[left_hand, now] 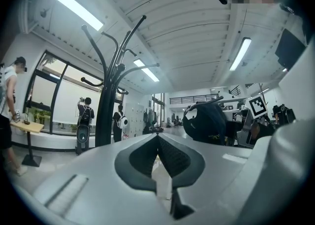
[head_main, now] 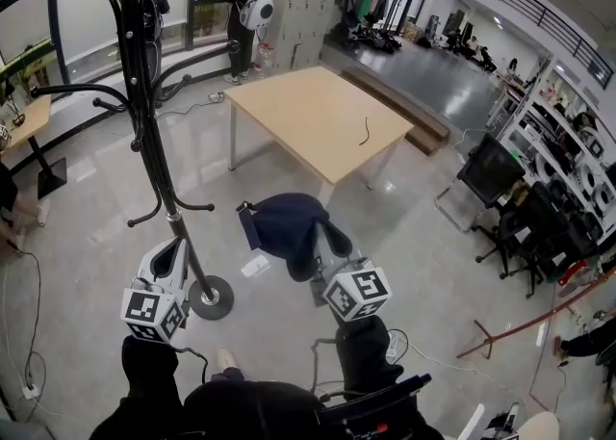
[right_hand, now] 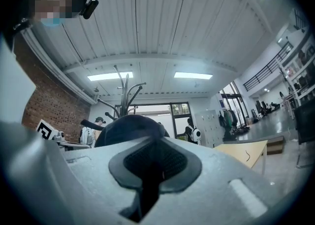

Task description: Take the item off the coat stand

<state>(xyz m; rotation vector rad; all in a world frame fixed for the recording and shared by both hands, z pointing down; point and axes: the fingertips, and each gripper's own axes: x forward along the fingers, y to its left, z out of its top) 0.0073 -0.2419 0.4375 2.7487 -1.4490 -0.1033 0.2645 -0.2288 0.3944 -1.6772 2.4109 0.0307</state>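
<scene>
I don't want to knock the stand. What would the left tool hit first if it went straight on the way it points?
Probably nothing near: the left tool points through the gap between the coat stand and the cap, with only distant lockers beyond. Depth is hard to judge.

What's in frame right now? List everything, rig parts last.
cap: 1, dark navy, off the stand, in the right gripper
coat stand: 1, black, floor at left
table: 1, light wood, centre
thin item: 1, dark, on the table
slip: 1, white, floor by the stand base
lockers: 1 bank, grey, far wall
people: 2, by the windows
office chairs: several, black, right
left hand-held gripper: white, shut, empty, beside the stand pole
right hand-held gripper: white, shut on the cap
</scene>
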